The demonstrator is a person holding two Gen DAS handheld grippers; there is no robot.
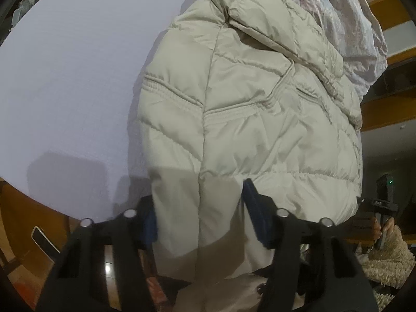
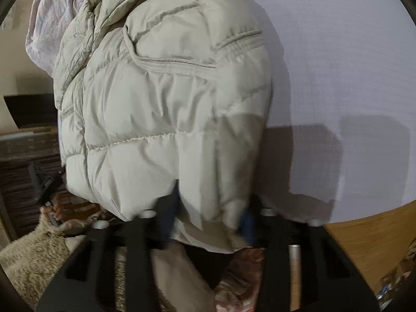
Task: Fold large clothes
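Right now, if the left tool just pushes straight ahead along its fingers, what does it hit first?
The beige puffer jacket. Its hem already sits between the left tool's fingers, so there is no free travel; pushing on would likely bunch the padding against the white table underneath.

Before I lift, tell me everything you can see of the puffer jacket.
The puffer jacket is pale beige, quilted and shiny-looking, with stitched elastic bands across the panels. It lies bunched on the white table, its near hem hanging over the edge towards the cameras. A pinkish crinkled cloth lies against its far end. The left tongs and right tongs each have hem fabric between the blue pads, which appear pressed against it.
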